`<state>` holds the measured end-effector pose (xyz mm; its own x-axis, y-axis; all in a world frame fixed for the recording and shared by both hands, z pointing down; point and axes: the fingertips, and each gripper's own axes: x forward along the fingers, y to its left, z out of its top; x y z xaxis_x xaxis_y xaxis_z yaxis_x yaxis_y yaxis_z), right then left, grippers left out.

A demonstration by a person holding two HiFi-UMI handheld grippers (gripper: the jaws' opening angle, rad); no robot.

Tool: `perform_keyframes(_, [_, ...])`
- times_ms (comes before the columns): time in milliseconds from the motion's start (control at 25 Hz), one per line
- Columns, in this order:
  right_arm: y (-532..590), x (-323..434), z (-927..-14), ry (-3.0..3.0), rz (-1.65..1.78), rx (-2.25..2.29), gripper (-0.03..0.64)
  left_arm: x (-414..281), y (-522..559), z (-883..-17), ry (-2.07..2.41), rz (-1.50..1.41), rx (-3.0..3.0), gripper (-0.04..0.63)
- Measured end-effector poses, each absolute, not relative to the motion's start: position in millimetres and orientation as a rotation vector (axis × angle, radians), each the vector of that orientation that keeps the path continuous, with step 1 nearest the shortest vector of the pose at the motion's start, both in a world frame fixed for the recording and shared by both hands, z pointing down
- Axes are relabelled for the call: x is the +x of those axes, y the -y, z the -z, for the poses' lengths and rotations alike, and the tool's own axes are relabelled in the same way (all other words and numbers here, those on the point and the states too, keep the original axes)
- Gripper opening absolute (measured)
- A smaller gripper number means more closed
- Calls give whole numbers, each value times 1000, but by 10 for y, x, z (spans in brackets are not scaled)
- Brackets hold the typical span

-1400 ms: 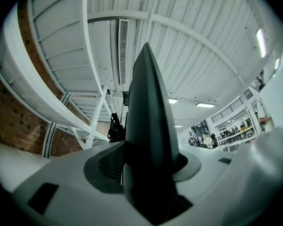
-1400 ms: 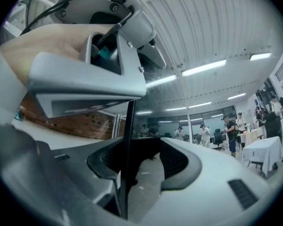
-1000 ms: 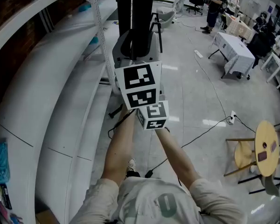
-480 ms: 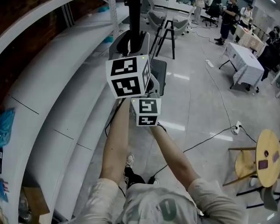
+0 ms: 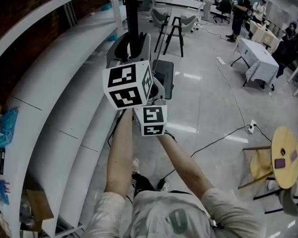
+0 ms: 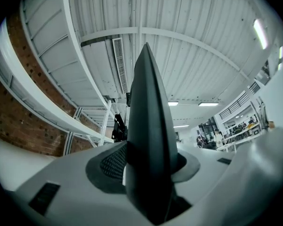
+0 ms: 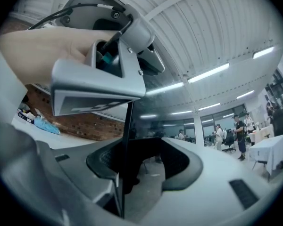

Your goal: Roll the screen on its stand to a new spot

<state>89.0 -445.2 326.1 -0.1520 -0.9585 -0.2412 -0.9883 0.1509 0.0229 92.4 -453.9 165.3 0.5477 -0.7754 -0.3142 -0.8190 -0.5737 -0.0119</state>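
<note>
The screen [image 5: 130,9] shows edge-on as a tall dark panel in front of me, beside the white shelving. In the left gripper view its thick dark edge [image 6: 148,126] rises from between the grey jaws. My left gripper [image 6: 148,192] is shut on that edge, and its jaws have been closing a little within the last second. In the head view its large marker cube [image 5: 126,86] sits just below the panel. My right gripper [image 7: 132,173] clasps the same thin edge [image 7: 126,140] lower down; its small cube [image 5: 151,120] is under the left one. The stand's foot is hidden.
Long white shelves [image 5: 54,83] against a brick wall run along the left. A black stool [image 5: 174,31] stands ahead. A cable [image 5: 213,143] and power strip [image 5: 250,126] lie on the floor; a round wooden table [image 5: 283,157], a cloth-covered table [image 5: 256,58] and people [image 5: 241,11] are to the right.
Both grippers and the screen have travelled together along the shelving. In the head view the cubes have drifted left, and the black stool has come into view ahead.
</note>
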Motion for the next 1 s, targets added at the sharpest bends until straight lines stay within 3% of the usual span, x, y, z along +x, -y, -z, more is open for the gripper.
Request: perform_keyframes(1000, [3820,64,-3265,-2169,-248,-2083,218,102,3909,-1651,-1276,-384,-2701,213])
